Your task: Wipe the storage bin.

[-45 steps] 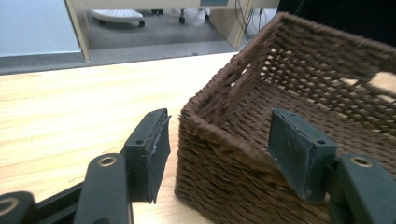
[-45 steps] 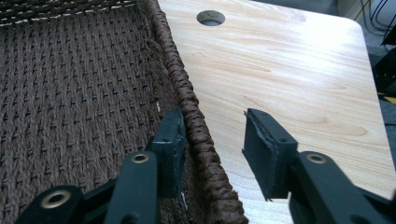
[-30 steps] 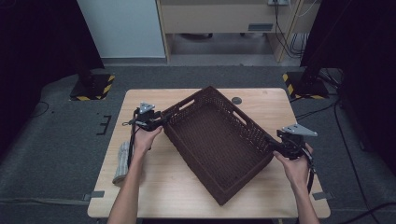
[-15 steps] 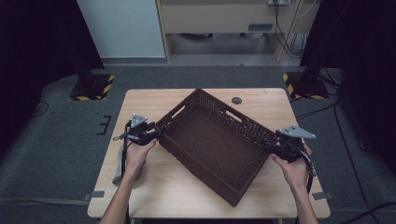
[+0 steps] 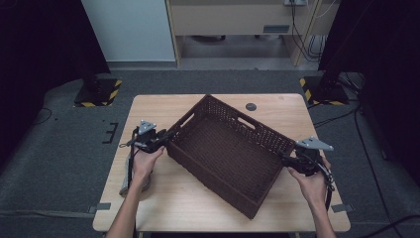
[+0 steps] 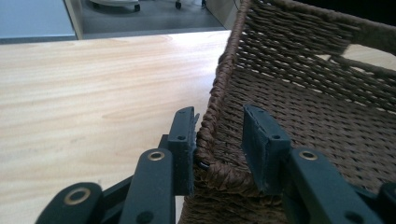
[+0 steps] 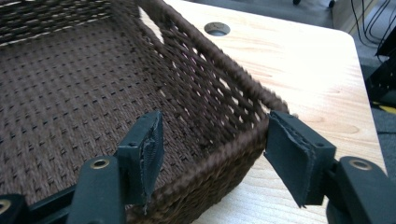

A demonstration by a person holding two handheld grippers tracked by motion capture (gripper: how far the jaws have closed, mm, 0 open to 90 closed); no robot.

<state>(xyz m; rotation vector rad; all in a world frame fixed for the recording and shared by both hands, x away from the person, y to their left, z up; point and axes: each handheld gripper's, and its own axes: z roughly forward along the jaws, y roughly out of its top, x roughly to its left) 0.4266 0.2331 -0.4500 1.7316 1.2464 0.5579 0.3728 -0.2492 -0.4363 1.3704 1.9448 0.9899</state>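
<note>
Looking down, I read it so:
Room: grey carpet (image 5: pixel 59 163) around the table, dark curtains at both sides.
Table (image 5: pixel 198 208): pale wood, a round cable hole (image 5: pixel 251 106) near its far edge, bare wood along my near edge.
Basket (image 5: pixel 223 148): brown wicker, lying skewed across the middle, corners near the edges.
Left gripper (image 5: pixel 157 139): jaws spread, straddling the basket's left corner rim, one pad touching.
Right gripper (image 5: pixel 288 161): jaws wide apart around the right corner, not touching it.
</note>
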